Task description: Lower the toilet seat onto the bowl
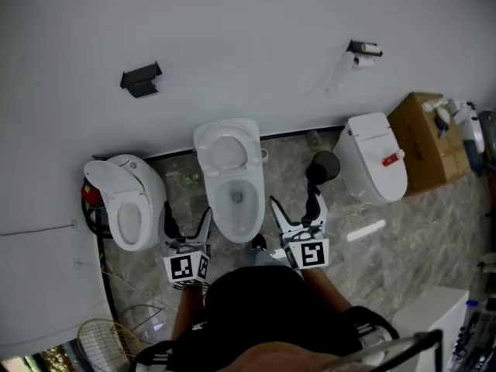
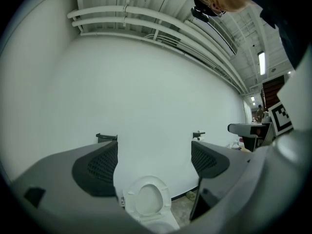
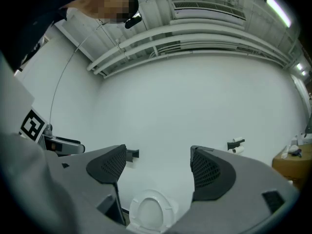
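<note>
- Against the wall, the toilet seat [image 1: 226, 152] is standing raised, long axis upright, facing me.
- Only the head view is showing its bowl [image 1: 238, 200].
- I'm holding the left gripper [image 1: 190, 225] and right gripper [image 1: 294, 208] gaping, empty.

The right gripper [image 3: 158, 152] is holding its jaws wide apart, nothing between them; low in the gap, the toilet seat [image 3: 165, 207] is standing upright against the white wall [image 3: 195, 96]; a black bracket [image 3: 132, 154] is peeking out beside one jaw tip; a toilet roll holder [image 3: 236, 144] is hanging further along the wall.

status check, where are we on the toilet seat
Both tongs open, empty: left gripper, right gripper short of the bowl. Middle toilet seat upright, not yet lowered. Nothing in the way.
</note>
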Demonstrator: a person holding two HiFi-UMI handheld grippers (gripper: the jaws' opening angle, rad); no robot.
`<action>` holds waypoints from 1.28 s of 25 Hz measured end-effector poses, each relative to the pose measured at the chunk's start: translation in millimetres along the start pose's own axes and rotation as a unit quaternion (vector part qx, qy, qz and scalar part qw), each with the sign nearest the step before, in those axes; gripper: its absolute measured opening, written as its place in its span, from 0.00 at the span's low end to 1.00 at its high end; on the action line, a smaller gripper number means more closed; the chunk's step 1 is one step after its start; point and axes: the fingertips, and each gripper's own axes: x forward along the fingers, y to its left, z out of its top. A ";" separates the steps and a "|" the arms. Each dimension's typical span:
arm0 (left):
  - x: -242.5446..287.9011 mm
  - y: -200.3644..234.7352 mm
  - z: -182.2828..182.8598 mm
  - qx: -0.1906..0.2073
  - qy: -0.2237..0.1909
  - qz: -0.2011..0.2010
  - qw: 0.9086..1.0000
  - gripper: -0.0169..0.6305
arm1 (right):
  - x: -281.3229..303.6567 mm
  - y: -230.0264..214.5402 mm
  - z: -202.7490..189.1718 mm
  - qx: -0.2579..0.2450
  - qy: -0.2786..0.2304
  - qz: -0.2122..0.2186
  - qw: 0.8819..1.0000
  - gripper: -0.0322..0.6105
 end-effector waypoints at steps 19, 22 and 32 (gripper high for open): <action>109.4 33.9 -105.6 0.044 0.122 -0.045 0.991 0.74 | 98.4 -5.4 -97.8 -0.032 0.096 0.055 0.993 0.69; 132.0 37.3 -122.9 0.044 0.128 -0.067 0.989 0.74 | 109.2 -1.5 -127.8 -0.046 0.129 0.068 0.988 0.69; 189.3 57.6 -208.4 0.058 0.198 -0.116 0.972 0.74 | 157.5 6.4 -205.8 -0.065 0.183 0.115 0.974 0.68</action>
